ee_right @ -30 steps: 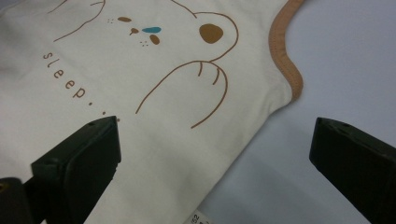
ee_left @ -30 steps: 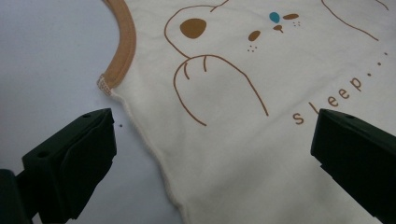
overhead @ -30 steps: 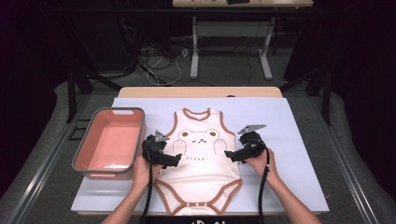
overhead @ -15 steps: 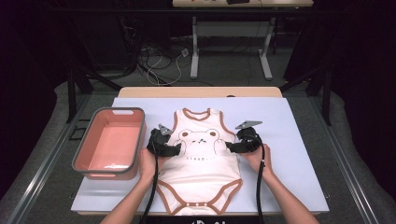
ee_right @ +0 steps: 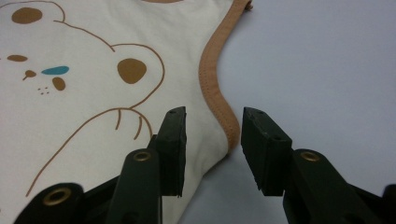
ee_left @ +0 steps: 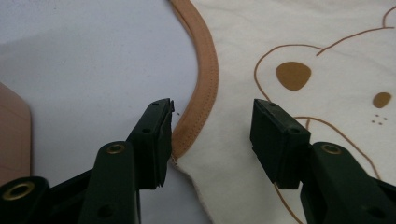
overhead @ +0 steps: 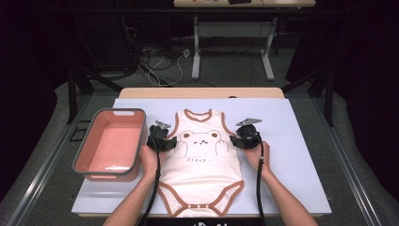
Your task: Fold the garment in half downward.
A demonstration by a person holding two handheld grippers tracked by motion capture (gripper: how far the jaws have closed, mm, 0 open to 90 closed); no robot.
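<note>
A cream baby bodysuit (overhead: 203, 165) with a bear print lies flat, face up, in the middle of a pale mat (overhead: 291, 155) on the table, its long axis running away from the person: neck at the far end, snap crotch at the near edge. A pink tub (overhead: 113, 143) sits to its left, apart from it. The left gripper (overhead: 165, 142) rests at the garment's left armhole and the right gripper (overhead: 241, 140) at the right armhole, each equally close to its own side, so both edges lie straight ahead of the jaws. In the left gripper view the left gripper (ee_left: 212, 133) stands wide open, with the tan binding (ee_left: 198, 100) curving just inside its left jaw and cloth between the jaws. In the right gripper view the right gripper (ee_right: 212, 140) is open more narrowly, straddling the bottom of the binding (ee_right: 217, 88) where the armhole meets the side seam. Those close views show the jaws bracketing the hems but not gripping; the high view shows instead the whole layout and the symmetric hands.
</note>
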